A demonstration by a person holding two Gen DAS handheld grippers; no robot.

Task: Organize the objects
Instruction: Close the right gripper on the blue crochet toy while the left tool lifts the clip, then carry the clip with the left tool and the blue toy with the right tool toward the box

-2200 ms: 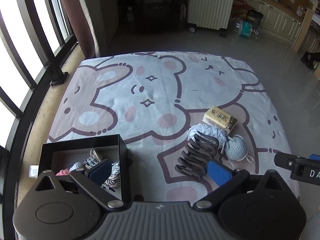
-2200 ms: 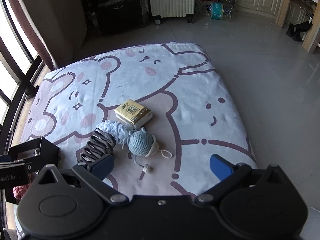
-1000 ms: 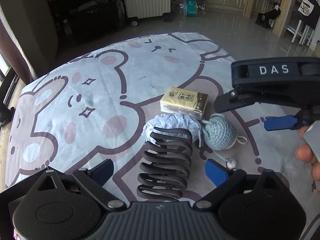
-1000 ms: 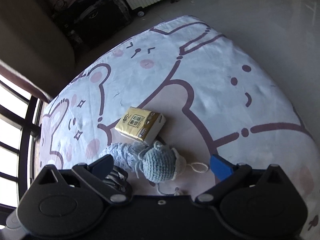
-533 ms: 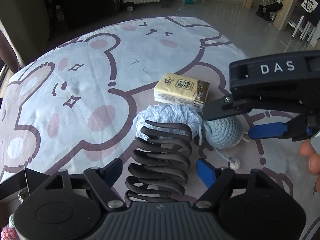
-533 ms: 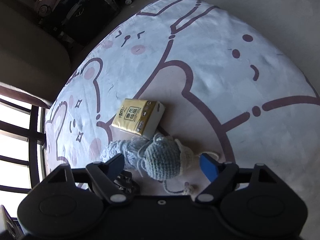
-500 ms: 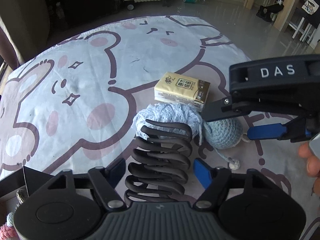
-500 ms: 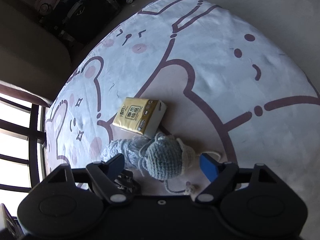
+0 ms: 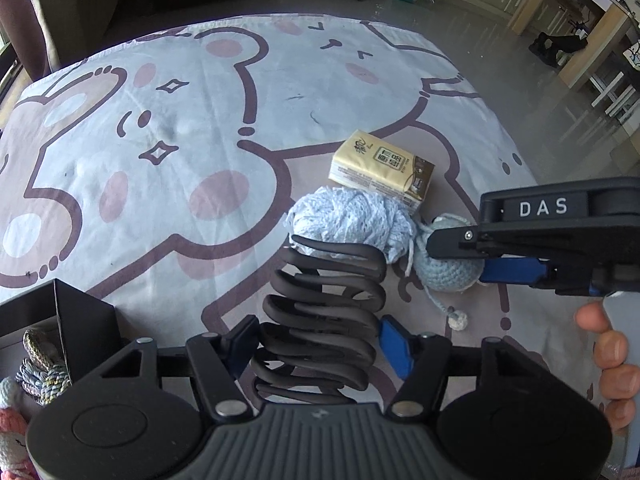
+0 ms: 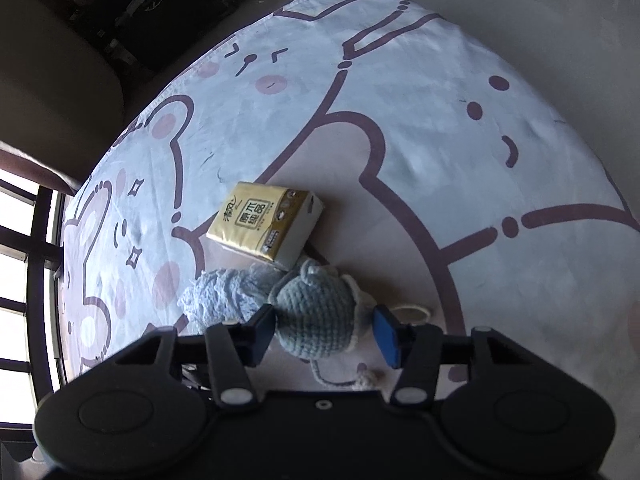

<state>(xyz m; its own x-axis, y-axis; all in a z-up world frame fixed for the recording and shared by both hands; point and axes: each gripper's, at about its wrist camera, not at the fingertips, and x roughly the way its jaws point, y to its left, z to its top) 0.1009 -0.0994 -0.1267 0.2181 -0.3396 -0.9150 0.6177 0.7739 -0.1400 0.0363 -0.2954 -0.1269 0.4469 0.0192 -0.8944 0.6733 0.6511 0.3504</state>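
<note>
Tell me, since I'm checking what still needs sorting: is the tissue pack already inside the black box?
No, the tissue pack lies on the bear-print sheet, far from the black box.

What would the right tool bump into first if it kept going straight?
Most likely the crocheted ball, already between the closing right tool; the left pad seems to touch it, the right one isn't there yet.

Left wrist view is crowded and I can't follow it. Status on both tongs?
Left tongs clamped on black hair claw. Right tongs closing around crocheted ball, right pad not touching yet. Yarn bundle and tissue pack close behind.
</note>
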